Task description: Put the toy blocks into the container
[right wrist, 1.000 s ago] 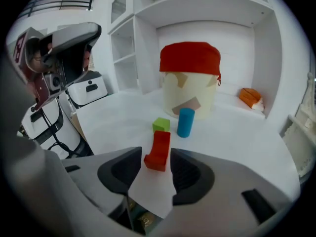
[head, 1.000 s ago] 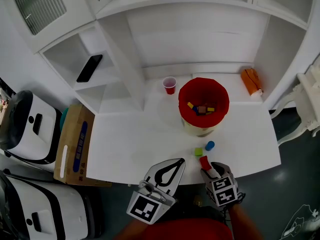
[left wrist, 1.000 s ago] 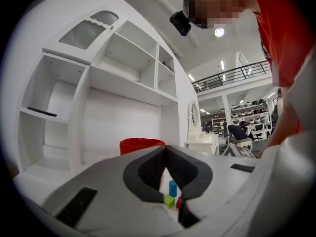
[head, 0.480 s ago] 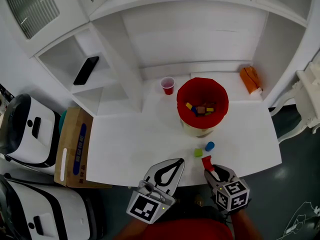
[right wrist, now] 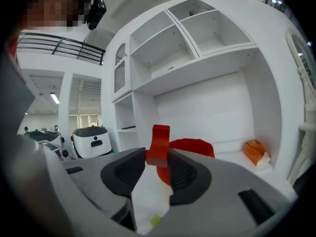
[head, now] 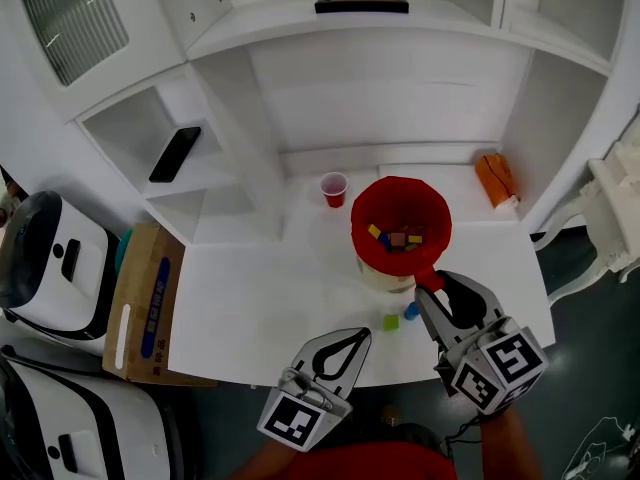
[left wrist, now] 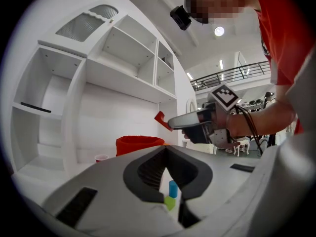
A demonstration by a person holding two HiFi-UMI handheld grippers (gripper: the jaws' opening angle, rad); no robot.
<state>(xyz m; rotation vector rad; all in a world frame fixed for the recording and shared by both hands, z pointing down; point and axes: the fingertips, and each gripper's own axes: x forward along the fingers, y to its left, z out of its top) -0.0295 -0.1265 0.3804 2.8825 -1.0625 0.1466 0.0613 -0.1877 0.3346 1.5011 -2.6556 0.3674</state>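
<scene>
My right gripper (head: 434, 290) is shut on a red block (head: 430, 279), held in the air just in front of the red container (head: 400, 184). Its jaws closed in on this block within the last second. The right gripper view shows the red block (right wrist: 159, 144) pinched upright between the pads, with the container (right wrist: 192, 147) behind it. Several coloured blocks lie inside the container. A green block (head: 391, 322) and a blue block (head: 412, 311) rest on the white table (head: 260, 308) below that gripper. My left gripper (head: 350, 340) is shut and empty at the table's front edge.
A small red cup (head: 334, 188) stands left of the container and an orange object (head: 497, 180) lies at the back right. White shelving rises behind, with a phone (head: 175, 154) on one shelf. A cardboard box (head: 142, 303) and white machines (head: 45, 258) stand at the left.
My right gripper has lifted the red block from the table's front edge up to the near side of the container's rim. The left gripper has stayed in place.
</scene>
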